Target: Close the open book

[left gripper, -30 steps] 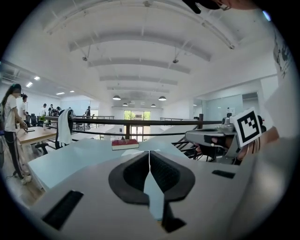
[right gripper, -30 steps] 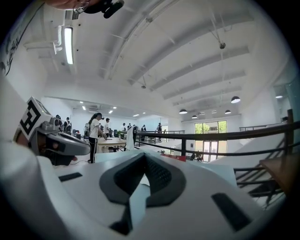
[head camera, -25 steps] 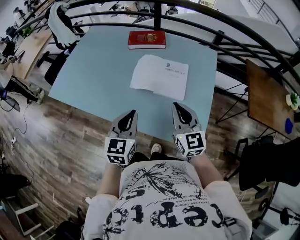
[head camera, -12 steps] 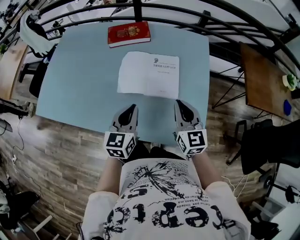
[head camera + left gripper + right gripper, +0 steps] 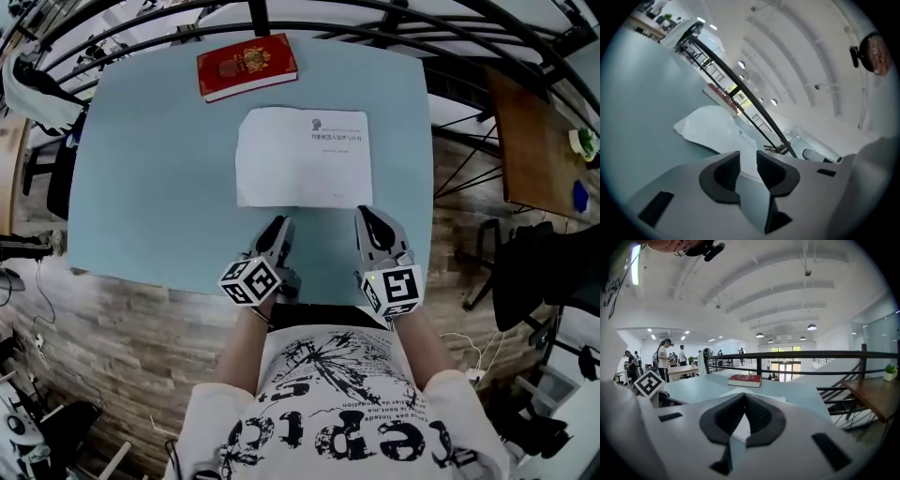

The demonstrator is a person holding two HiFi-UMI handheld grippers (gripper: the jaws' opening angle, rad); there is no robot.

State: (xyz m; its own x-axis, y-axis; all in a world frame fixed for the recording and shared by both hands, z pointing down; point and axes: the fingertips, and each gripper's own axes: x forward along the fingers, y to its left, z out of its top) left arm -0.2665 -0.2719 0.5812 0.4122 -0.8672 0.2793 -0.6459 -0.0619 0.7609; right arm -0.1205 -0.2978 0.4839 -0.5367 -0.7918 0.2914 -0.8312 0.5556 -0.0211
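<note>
On the light-blue table, the open white paper book is located just ahead of the opening, empty left gripper and the closed right gripper. Bystanders are shown only in the right gripper view.

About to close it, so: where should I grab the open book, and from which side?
The open book lies flat on the table, but its left page seems to bow up, leaving room for a jaw underneath. Probably take that page's near edge, toward the outer corner, coming low from the person's side with the left gripper, whose jaws are opening with nothing between them.
</note>
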